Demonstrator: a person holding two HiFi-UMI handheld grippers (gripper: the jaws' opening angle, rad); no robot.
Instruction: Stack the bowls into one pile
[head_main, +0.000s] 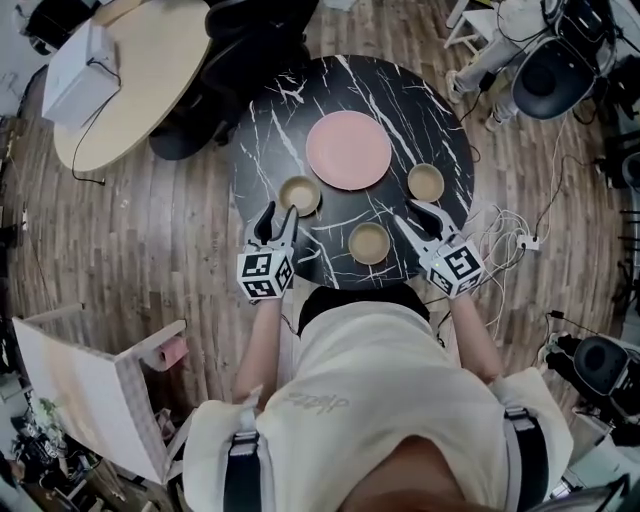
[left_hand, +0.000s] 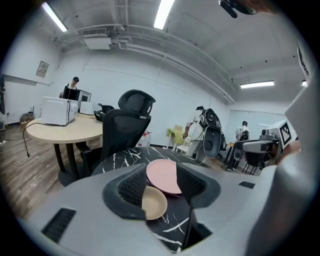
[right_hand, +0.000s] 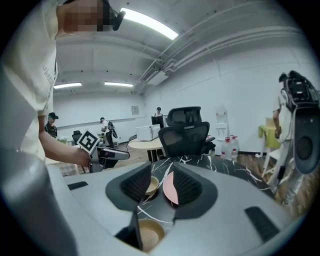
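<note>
Three tan bowls stand on the round black marble table (head_main: 270, 120) around a pink plate (head_main: 348, 150): a left bowl (head_main: 300, 195), a front bowl (head_main: 369, 243) and a right bowl (head_main: 425, 182). My left gripper (head_main: 278, 218) hovers just short of the left bowl, open and holding nothing. In the left gripper view that bowl (left_hand: 154, 202) shows low between the open jaws of the gripper (left_hand: 156, 182), with the plate (left_hand: 165, 176) behind. My right gripper (head_main: 420, 215) is open between the front and right bowls. In the right gripper view the front bowl (right_hand: 150, 234) lies below the gripper (right_hand: 161, 186).
A beige round table (head_main: 150, 90) with a white box (head_main: 80, 70) and a black office chair (head_main: 240, 50) stand beyond the marble table. Cables (head_main: 510, 240) lie on the floor at the right. An open carton (head_main: 90, 400) sits at the lower left. People stand far off.
</note>
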